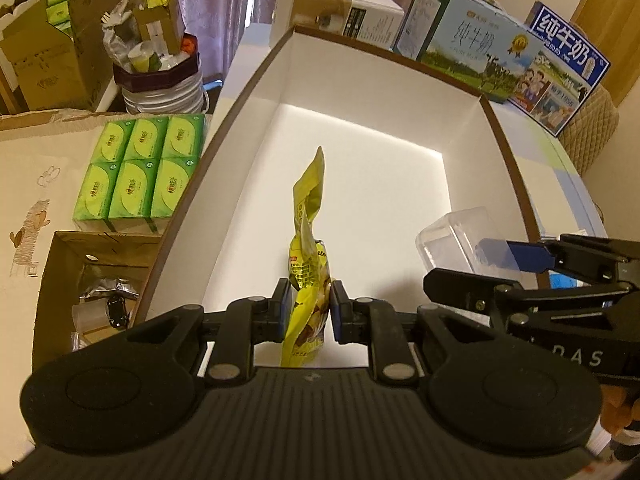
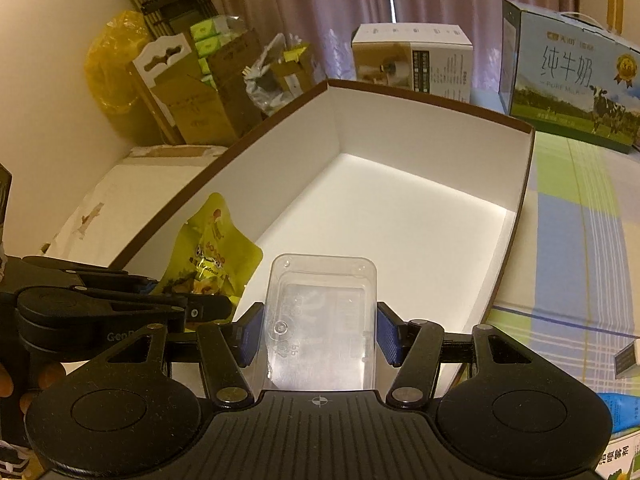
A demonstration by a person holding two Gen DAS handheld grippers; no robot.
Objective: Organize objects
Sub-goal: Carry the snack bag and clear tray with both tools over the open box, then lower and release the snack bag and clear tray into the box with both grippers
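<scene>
Left gripper [image 1: 310,312] clamped on yellow snack bag [image 1: 306,280], held upright over the near end of the white box [image 1: 360,92]. Right gripper [image 2: 320,336] clamped on clear plastic container [image 2: 320,316], just beside the bag, also over the box.

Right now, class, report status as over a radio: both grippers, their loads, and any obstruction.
Left gripper shut on yellow snack bag. Right gripper shut on clear plastic tub. Both over the white box, floor bare, nothing blocking.
</scene>
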